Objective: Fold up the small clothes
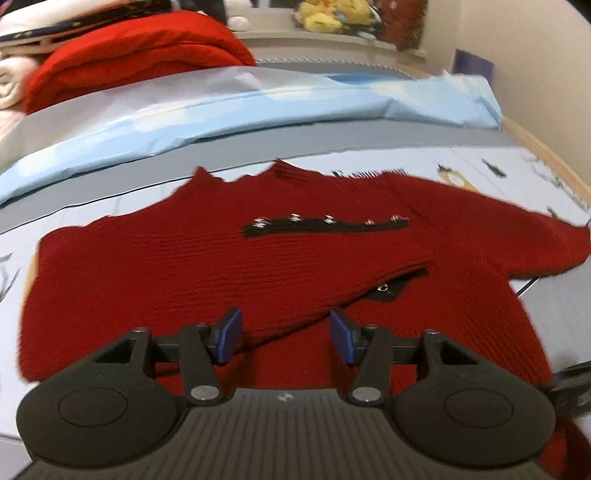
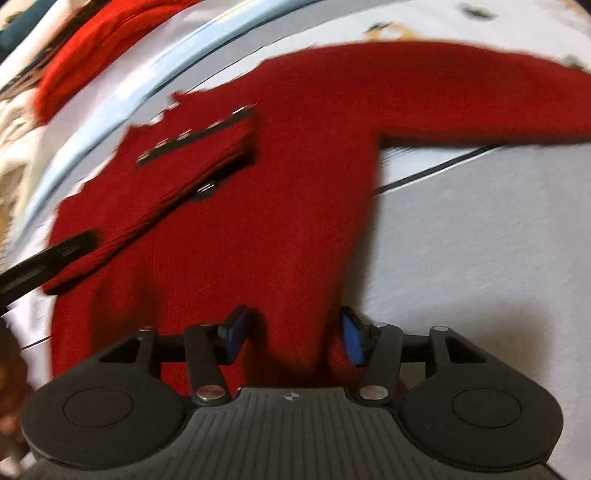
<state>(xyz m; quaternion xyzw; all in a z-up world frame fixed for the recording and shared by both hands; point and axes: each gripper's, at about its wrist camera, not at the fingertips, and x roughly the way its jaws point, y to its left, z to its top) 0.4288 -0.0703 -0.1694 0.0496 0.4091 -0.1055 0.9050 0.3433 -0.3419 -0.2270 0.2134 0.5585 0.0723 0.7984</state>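
A small dark red knit sweater (image 1: 155,273) lies flat on the bed. Its left sleeve is folded across the chest, showing a black strip with silver snaps (image 1: 328,223). The other sleeve (image 1: 517,236) stretches out to the right. My left gripper (image 1: 286,332) is open and empty, just above the sweater's lower middle. In the blurred right wrist view the sweater (image 2: 236,229) fills the centre, with its sleeve (image 2: 480,96) reaching to the upper right. My right gripper (image 2: 293,336) is open over the sweater's lower edge, the fabric lying between its blue pads (image 2: 352,341). The left gripper's tip (image 2: 62,251) shows at the left.
A folded bright red garment (image 1: 133,51) lies on a pile of bedding at the back left. A light blue pillow (image 1: 295,107) runs across behind the sweater. Plush toys (image 1: 328,14) sit on a shelf at the back. A wooden bed edge (image 1: 546,162) and wall are at the right.
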